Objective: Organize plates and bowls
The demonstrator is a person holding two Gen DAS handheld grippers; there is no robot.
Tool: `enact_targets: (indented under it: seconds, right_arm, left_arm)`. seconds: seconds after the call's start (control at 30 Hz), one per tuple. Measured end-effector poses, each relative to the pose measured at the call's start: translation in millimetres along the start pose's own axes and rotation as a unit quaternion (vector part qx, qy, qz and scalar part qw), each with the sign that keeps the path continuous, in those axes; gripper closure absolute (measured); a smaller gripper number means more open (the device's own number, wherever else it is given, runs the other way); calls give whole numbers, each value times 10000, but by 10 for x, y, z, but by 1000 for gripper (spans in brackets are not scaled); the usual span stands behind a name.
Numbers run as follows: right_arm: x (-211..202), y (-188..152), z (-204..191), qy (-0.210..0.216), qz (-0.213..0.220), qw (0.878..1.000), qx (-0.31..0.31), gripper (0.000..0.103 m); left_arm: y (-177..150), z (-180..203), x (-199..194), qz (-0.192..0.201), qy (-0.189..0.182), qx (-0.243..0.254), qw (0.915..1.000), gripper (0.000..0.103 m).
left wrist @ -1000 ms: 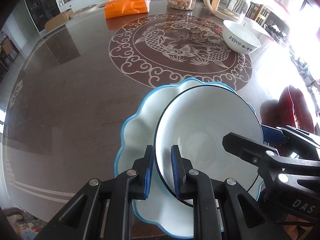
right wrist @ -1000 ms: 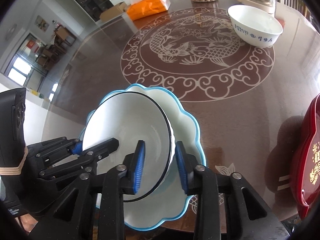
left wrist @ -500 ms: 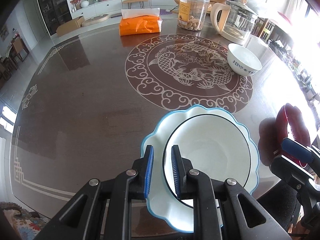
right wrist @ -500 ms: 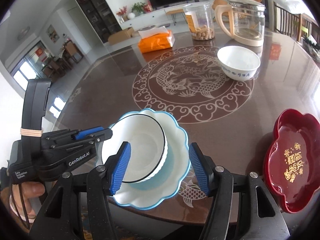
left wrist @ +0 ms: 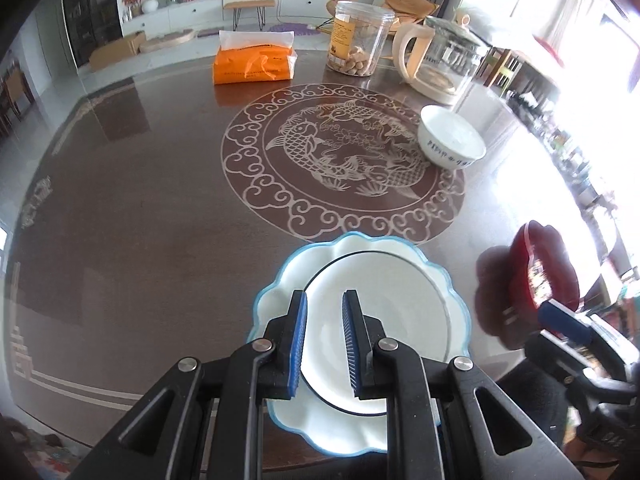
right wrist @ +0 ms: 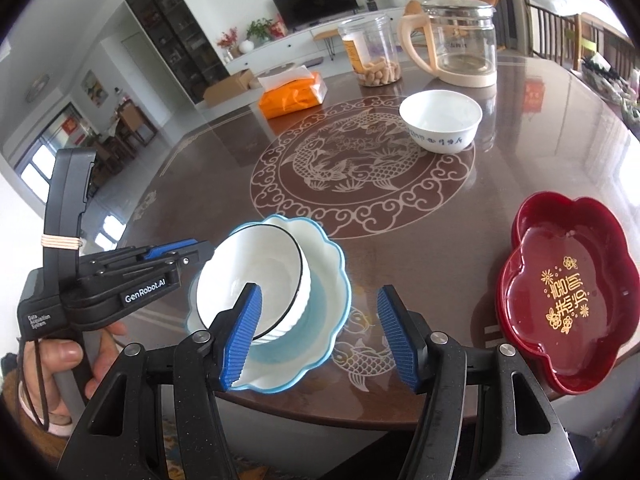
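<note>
Black-rimmed bowl (right wrist: 256,276) sits nested in blue-edged scalloped plate (right wrist: 320,312), stack at near edge of table (left wrist: 120,220), just below the fish medallion (left wrist: 344,160). In the right wrist view the bowl looks tilted toward the left side, so it may not be seated flat. Plate's near rim appears to overhang the table edge. Second, small white bowl (right wrist: 440,124) stands well apart at far side of medallion; red lacquer dish (right wrist: 568,300) lies to the right near the table edge. Left gripper (left wrist: 324,344): jaws at a narrow gap, hovering over the bowl's left rim; whether the pads touch the rim cannot be told, and it reads as released, not clamped. Right gripper (right wrist: 320,336): jaws wide, nothing between them, positioned above and back from the stack, pointing fwd over the table. Left hand (right wrist: 60,364) wraps the handle low at left, gripper held roughly level, aimed across at the bowl. Risks, as judged: a bump from the left fingers on withdrawal could rock the tilted bowl or slide the stack; overhang means any pull toward the operator could tip the plate off the edge. Glossy table gives little friction. Rec.: lift straight up before moving off.
</note>
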State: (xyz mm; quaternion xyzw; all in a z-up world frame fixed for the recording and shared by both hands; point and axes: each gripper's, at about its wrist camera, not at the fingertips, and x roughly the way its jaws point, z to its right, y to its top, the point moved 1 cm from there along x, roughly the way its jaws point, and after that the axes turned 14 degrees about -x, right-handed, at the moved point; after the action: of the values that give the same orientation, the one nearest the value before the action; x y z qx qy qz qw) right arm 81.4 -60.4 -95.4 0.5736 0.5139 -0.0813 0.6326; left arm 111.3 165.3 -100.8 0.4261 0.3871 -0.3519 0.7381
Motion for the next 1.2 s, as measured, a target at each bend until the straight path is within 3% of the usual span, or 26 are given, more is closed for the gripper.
enact_targets:
  seconds: [0.07,0.17,0.23,0.27,0.3,0.43,0.5,0.6,0.67,0.77,0.9,0.97,1.03,1.2]
  right_arm:
    - [-64,-8,-4,-33,46,10000,-25,39]
    - [-149,-17,6,-59,142,9999,-3,39]
    - [-185,-22,28,-48,196,9998,50,39]
    - [-196,-28,38,-43,218,9997,80,39]
    - [-202,-34,50,-35,235,9997,111,39]
    - [-203,-52,85,4,268,9994,213,39]
    - [-203,-55,93,16,279,9993,242,39]
    - [-237,-62,95,8,323,9991,259,39]
    - [-273,-65,97,-31,361,9990,253,39]
    - [-325,-74,124,-102,439,9986,262,39]
    - [-393,-73,201,-192,550,9976,363,39]
    - [-435,-60,266,-277,634,9966,451,39]
    - [-485,-57,326,-378,725,9951,547,35]
    - [-583,-3,422,-1085,590,9911,496,31]
  left_arm:
    - [145,-123,-132,-104,-613,-455,9970,85]
    - [352,-338,-369,-21,-1342,-1077,9851,80]
    - [446,-438,-509,116,-1544,-1259,9799,45]
    - [475,-486,-570,215,-1714,-1352,9756,14]
    - [489,-521,-621,285,-1865,-1398,9720,5]
    - [507,-573,-683,304,-1967,-1396,9700,5]
    - [500,-597,-655,131,-2067,-1485,9670,5]
    - [494,-648,-589,-167,-1806,-1721,9682,3]
    - [475,-672,-558,-190,-1880,-1740,9664,3]
    - [440,-641,-612,201,-1835,-1501,9713,3]
    - [444,-503,-694,583,-2556,-991,9599,1]
    - [414,-352,-630,364,-2532,-588,9649,0]
    - [367,-194,-509,14,-2274,-272,9734,0]
    - [377,5,-367,-54,-1865,-37,9824,1]
